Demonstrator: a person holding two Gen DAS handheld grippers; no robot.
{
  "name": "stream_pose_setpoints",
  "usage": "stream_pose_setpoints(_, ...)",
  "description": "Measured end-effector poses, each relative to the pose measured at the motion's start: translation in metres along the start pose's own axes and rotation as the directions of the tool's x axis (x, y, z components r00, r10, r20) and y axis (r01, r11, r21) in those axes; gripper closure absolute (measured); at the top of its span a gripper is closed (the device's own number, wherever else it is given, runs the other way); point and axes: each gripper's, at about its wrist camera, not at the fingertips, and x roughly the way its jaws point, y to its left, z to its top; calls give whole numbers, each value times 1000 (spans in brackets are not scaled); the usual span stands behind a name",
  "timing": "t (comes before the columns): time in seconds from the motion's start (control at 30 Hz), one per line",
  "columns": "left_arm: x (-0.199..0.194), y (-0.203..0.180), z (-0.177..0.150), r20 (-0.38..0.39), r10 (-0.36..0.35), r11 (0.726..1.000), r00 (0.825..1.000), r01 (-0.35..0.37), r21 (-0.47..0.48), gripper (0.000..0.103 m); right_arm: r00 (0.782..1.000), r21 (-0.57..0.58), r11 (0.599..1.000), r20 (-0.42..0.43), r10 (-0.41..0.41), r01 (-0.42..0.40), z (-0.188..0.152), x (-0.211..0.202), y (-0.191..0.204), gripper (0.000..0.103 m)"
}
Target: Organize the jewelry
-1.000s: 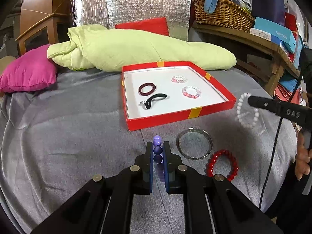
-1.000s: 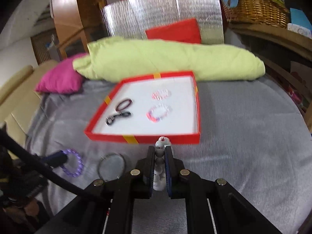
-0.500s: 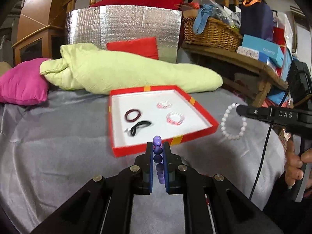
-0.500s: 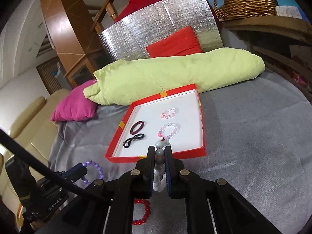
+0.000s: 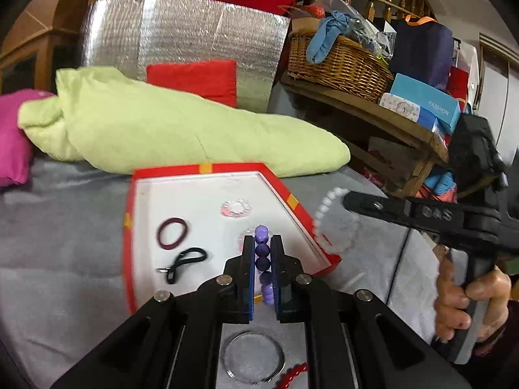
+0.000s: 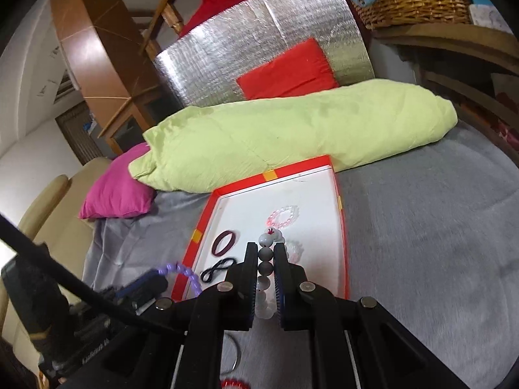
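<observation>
A red box with a white floor [image 5: 207,214] [image 6: 343,220] lies on the grey cloth. In it are a maroon hair tie [image 5: 173,234], a black hair tie [image 5: 185,264] and pink bead bracelets [image 5: 236,208] [image 6: 283,217]. My left gripper [image 5: 262,249] is shut on a purple bead bracelet [image 5: 262,261], held over the box's near edge. My right gripper [image 6: 266,253] is shut on a white bead bracelet [image 6: 266,259], held over the box; it also shows in the left wrist view [image 5: 327,223]. A silver bangle [image 5: 254,361] and a red bead bracelet [image 5: 292,371] lie on the cloth below my left gripper.
A light green quilt [image 5: 168,133] lies behind the box, a pink cushion [image 6: 118,191] to its left. A red cushion [image 5: 194,79] leans on a silver foil panel [image 5: 181,35]. A wooden shelf with a wicker basket [image 5: 337,61] and boxes stands at the right.
Both grippers have risen and moved forward over the red box with their bracelets. The bangle and red bracelet now lie below the left gripper.
</observation>
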Motion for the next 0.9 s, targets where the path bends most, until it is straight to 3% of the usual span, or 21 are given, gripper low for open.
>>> stream_pose_setpoints(0.33,35,30,-11,-62,-32,993,998,25,-118,93,995,-17,996,-50,-83,82,15,49,-9,92)
stream_pose_setpoints(0.43,41,36,-11,-66,-51,988,997,40,-150,93,993,11,997,-95,-72,73,13,53,-16,92)
stream_pose_setpoints(0.7,52,26,-14,-101,-42,992,994,29,-119,93,977,0,999,-209,-34,35,-13,63,-10,92)
stream_pose_setpoints(0.9,56,31,-18,-121,37,994,992,-49,-93,93,977,6,997,-197,-79,82,-14,64,-14,92)
